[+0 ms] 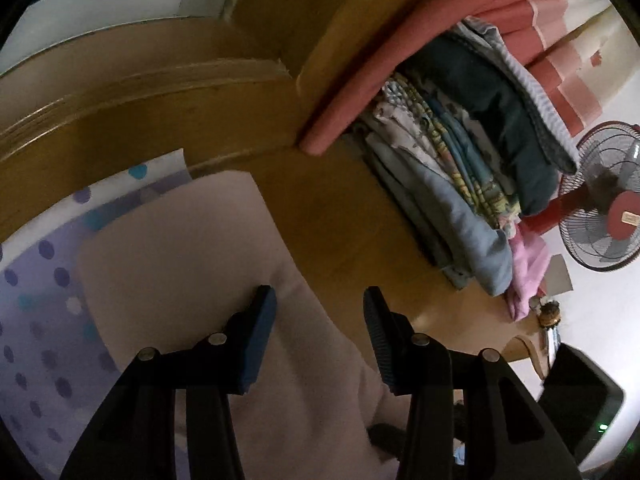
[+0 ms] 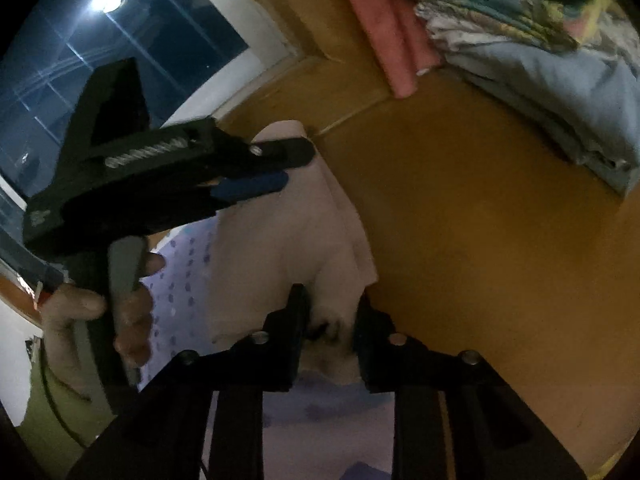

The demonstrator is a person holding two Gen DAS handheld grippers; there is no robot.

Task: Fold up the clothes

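A pale pink garment [image 1: 192, 256] lies folded on a polka-dot cloth [image 1: 36, 300] over the wooden surface. My left gripper [image 1: 320, 312] is open just above the garment's right edge, holding nothing. In the right wrist view the left gripper [image 2: 296, 168] hovers over the garment's far end [image 2: 280, 240]. My right gripper [image 2: 332, 312] has its jaws apart around a bunched near corner of the pink garment [image 2: 332, 332]; whether the fabric is clamped is unclear.
A stack of folded clothes and blankets [image 1: 460, 168] sits at the right on the wooden surface [image 1: 340, 208]. A pink rolled mat [image 2: 388, 40] leans beside it. A fan [image 1: 604, 196] stands far right. A dark window [image 2: 120, 40] is behind.
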